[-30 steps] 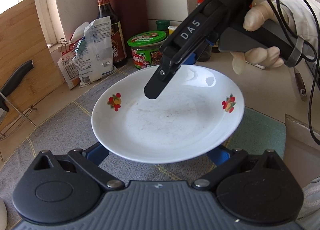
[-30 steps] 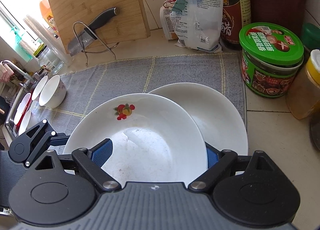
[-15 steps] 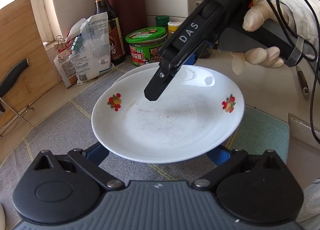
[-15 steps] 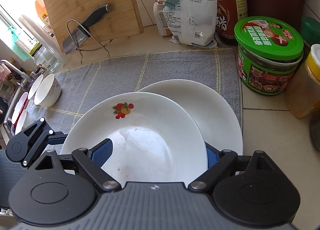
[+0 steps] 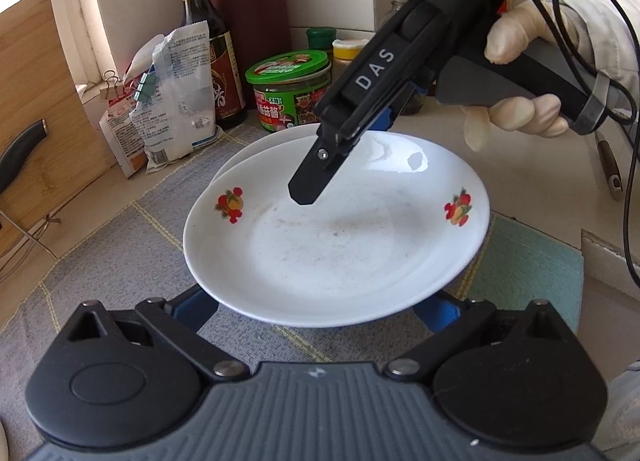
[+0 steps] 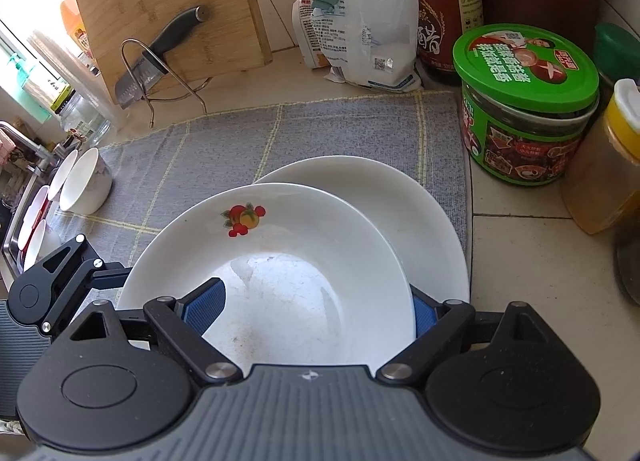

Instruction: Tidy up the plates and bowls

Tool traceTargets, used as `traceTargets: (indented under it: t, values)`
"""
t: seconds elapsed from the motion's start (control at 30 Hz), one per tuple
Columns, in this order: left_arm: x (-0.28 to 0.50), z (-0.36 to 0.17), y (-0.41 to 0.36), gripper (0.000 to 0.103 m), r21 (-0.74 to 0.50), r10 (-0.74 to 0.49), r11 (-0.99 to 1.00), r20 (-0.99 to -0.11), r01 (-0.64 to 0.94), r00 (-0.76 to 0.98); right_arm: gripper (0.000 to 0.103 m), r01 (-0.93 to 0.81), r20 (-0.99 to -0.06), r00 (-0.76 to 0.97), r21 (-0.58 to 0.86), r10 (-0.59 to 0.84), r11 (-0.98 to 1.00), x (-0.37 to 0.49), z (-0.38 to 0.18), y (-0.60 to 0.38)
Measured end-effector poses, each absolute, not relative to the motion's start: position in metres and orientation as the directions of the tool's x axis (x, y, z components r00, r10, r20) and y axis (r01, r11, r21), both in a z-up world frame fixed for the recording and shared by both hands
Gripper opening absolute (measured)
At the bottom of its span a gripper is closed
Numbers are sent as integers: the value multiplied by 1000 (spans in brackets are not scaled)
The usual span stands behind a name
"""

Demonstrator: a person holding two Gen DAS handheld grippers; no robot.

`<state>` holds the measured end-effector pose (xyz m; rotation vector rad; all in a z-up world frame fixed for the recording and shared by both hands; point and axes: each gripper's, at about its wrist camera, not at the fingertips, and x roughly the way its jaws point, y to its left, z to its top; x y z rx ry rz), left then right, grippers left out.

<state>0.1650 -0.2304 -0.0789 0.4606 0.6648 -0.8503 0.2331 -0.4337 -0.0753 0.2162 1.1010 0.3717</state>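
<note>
Fruit-print plate (image 5: pixel 336 245) above plain plate (image 6: pixel 404 213); right tongs (image 6: pixel 320 313) angled down, clamping it; left tongs' (image 5: pixel 316 311) grip unclear.

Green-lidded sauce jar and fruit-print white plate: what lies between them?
A plain white plate on the grey mat, its rim reaching toward the jar and tucked under the fruit-print plate; right wrist view.

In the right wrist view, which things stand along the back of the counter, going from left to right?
Cutting board → knife on its wire stand → clipped white bag → dark sauce bottle → green-lidded jar → yellow-capped bottle.
</note>
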Motion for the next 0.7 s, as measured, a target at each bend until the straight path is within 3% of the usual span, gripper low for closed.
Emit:
traceTargets:
  t: [0.7]
  values:
    - [174,-83,-228,102,117,-523,577,-707,808,476,95,-165,-828,402,354,391,920,230,-76,-441]
